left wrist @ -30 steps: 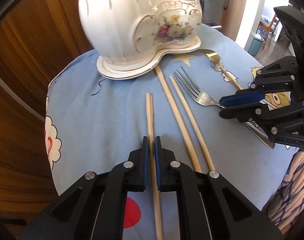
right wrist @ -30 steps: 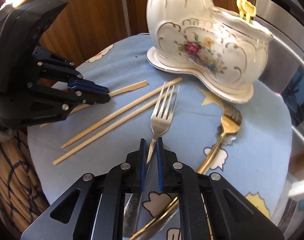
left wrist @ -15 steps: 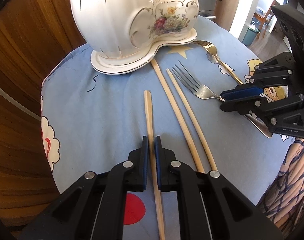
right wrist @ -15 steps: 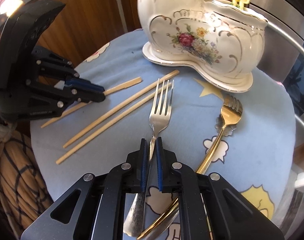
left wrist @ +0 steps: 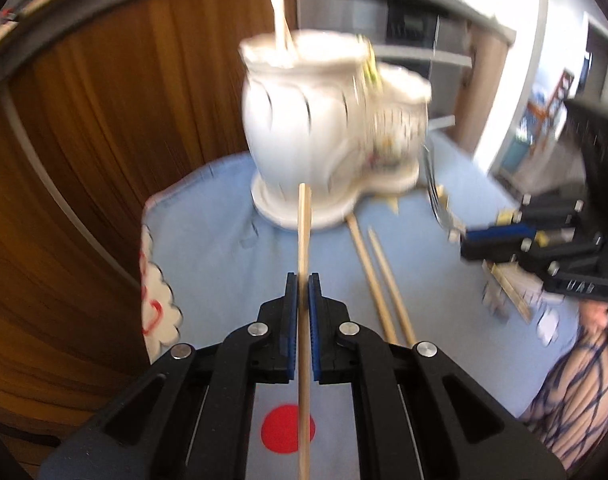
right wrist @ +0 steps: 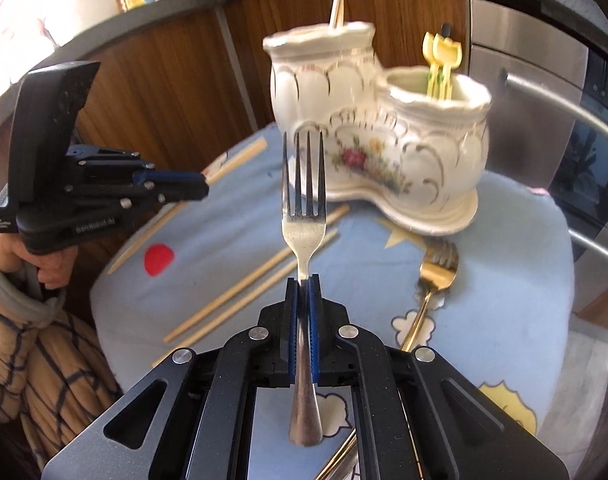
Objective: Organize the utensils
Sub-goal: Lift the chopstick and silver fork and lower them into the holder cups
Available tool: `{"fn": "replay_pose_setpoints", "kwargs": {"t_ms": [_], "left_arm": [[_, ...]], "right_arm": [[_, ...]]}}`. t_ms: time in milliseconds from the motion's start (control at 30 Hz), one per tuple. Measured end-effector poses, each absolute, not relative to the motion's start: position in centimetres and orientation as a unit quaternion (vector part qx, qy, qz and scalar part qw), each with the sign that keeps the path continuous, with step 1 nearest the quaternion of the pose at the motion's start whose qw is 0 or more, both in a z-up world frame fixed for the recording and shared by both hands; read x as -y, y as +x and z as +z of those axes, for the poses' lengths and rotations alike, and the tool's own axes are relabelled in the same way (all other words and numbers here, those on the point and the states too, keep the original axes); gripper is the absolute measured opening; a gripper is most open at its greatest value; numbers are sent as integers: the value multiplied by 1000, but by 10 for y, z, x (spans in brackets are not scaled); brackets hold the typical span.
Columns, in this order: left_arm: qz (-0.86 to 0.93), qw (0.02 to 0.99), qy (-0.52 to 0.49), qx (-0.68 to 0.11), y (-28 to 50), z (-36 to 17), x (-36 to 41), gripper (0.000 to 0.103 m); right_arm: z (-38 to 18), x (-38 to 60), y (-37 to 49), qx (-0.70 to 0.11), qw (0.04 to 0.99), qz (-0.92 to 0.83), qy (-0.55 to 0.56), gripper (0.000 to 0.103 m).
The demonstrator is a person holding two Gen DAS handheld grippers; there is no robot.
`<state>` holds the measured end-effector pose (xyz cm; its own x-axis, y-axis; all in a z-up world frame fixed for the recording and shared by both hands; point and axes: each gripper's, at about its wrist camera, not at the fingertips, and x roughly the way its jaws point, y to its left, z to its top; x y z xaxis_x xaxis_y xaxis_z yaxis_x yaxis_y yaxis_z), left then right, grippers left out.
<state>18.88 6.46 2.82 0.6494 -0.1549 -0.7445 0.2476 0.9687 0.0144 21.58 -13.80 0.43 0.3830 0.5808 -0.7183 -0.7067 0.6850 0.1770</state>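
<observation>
A: Entry. My right claw [right wrist: 302, 280] is clamped tight on the silver fork [right wrist: 304, 224], pads pinching the neck just below the tines, handle running back under the camera. The fork is up off the desk, tines forward and pointing toward the ceramic holder [right wrist: 380, 136].

B: Why the neck and not the handle end?

A: My reading: a grip near the head keeps the tines steady, and I can lower the fork into a compartment without it swinging. The fork itself is plain steel, four tines, dull sheen, slightly scuffed handle.

B: And the left?

A: Left claw [left wrist: 302, 280] is closed on a single wooden chopstick [left wrist: 304, 224], held along the claw's axis, also clear of the blue cloth [left wrist: 223, 264]. The lengthwise hold suits an end-first drop into the holder's taller pot, I judge. That view is motion-blurred, so detail is poor.

B: What's in the holder?

A: Pale sticks rise from the tall compartment; yellow plastic picks [right wrist: 442, 64] stand in the low one. White glaze, gilt ribs, floral spray.

B: Left on the desk?

A: Two chopsticks [right wrist: 255, 276] lying side by side between the claws, and a gold fork [right wrist: 436, 272] near the holder's base, on the right side of the right wrist view. Both untouched.
</observation>
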Motion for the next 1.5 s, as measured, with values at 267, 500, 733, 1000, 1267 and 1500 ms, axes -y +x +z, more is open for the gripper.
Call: {"fn": "replay_pose_setpoints", "kwargs": {"t_ms": [267, 500, 733, 1000, 1267, 1500], "left_arm": [[-93, 950, 8, -299, 178, 71, -77, 5], [-95, 966, -24, -241, 169, 93, -72, 5], [-97, 975, -49, -195, 180, 108, -68, 5], [-78, 985, -79, -134, 201, 128, -65, 5], [-68, 989, -98, -83, 229, 149, -64, 5], [-61, 991, -105, -55, 249, 154, -64, 5]], "right_arm": [[22, 144, 219, -373, 839, 391, -60, 6], [33, 137, 220, -355, 846, 395, -48, 6], [55, 142, 221, -324, 861, 392, -26, 6], [81, 155, 233, -286, 878, 383, 16, 6], [107, 159, 251, -252, 896, 364, 40, 6], [117, 159, 266, -234, 909, 341, 46, 6]]}}
